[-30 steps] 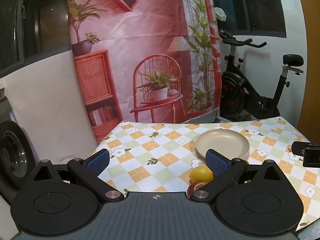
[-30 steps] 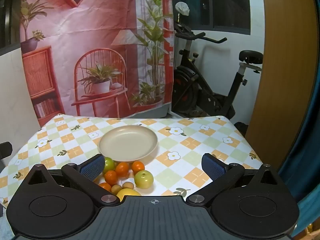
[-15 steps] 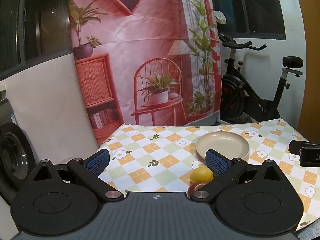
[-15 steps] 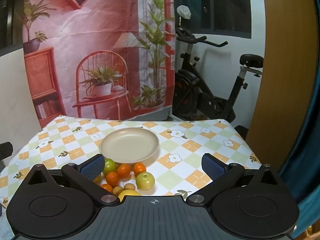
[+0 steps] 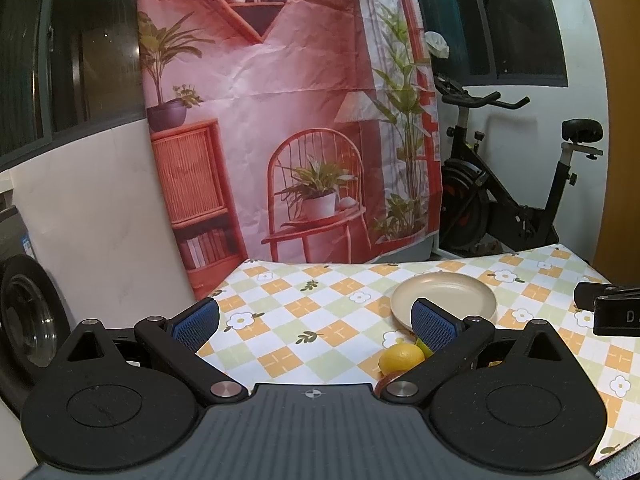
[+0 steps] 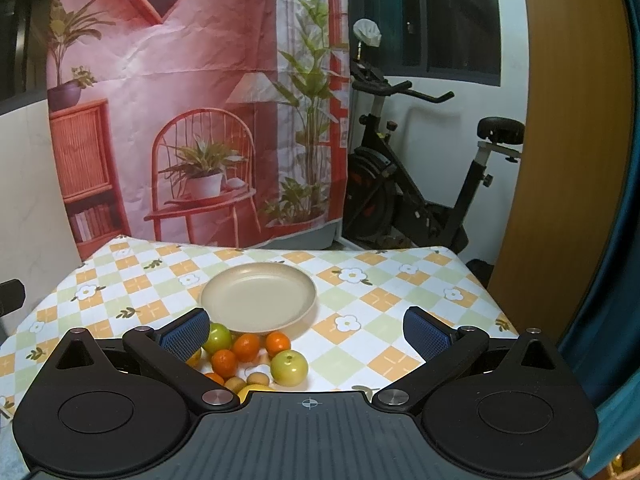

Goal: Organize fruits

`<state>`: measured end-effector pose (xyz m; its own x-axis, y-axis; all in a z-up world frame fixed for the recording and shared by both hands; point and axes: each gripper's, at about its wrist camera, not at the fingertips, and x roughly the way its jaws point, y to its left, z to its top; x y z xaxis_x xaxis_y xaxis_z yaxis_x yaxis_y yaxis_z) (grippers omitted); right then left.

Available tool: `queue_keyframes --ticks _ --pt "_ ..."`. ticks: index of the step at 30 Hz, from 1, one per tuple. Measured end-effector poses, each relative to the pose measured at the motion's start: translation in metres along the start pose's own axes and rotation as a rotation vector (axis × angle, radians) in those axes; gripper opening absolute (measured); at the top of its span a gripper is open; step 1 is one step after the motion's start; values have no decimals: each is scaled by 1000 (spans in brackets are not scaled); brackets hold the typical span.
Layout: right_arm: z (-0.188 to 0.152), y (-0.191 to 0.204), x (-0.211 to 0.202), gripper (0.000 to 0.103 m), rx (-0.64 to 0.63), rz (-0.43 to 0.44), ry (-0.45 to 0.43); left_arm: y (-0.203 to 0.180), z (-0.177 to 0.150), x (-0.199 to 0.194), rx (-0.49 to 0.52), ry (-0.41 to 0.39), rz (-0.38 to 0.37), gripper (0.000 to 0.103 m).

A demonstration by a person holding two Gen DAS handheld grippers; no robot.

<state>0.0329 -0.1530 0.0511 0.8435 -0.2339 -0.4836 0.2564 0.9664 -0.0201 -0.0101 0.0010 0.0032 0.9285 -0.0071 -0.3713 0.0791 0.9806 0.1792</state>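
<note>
An empty beige plate point(image 6: 259, 296) point(image 5: 445, 293) rests on the checkered tablecloth point(image 6: 384, 296). In front of it, in the right wrist view, lies a cluster of fruit: two green apples point(image 6: 289, 367) point(image 6: 217, 338), three oranges point(image 6: 247, 347) and two small brown fruits point(image 6: 258, 379). The left wrist view shows a lemon point(image 5: 401, 359) with a dark red fruit point(image 5: 387, 380) just below it. My right gripper point(image 6: 307, 332) hangs open above the near edge of the cluster, holding nothing. My left gripper point(image 5: 316, 322) is open over the table's left part, its right finger beside the lemon.
A printed backdrop point(image 6: 192, 100) hangs behind the table and an exercise bike point(image 6: 420, 184) stands at the back right. A washing machine point(image 5: 20, 320) is left of the table. The right gripper's body point(image 5: 612, 312) shows at the left view's right edge.
Both views have tilted upward slightly, so the plate and fruit sit a little lower in frame. Both grippers stay open and nothing on the table has moved.
</note>
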Motion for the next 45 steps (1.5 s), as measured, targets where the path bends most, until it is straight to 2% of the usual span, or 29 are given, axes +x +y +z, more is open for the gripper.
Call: queue_keyframes --ticks 13,45 --pt "-3 1 -1 103 0 4 -12 1 -2 -4 -3 -28 -14 103" --pt "-4 1 -2 103 0 5 -16 -2 -2 -5 0 -30 -17 103"
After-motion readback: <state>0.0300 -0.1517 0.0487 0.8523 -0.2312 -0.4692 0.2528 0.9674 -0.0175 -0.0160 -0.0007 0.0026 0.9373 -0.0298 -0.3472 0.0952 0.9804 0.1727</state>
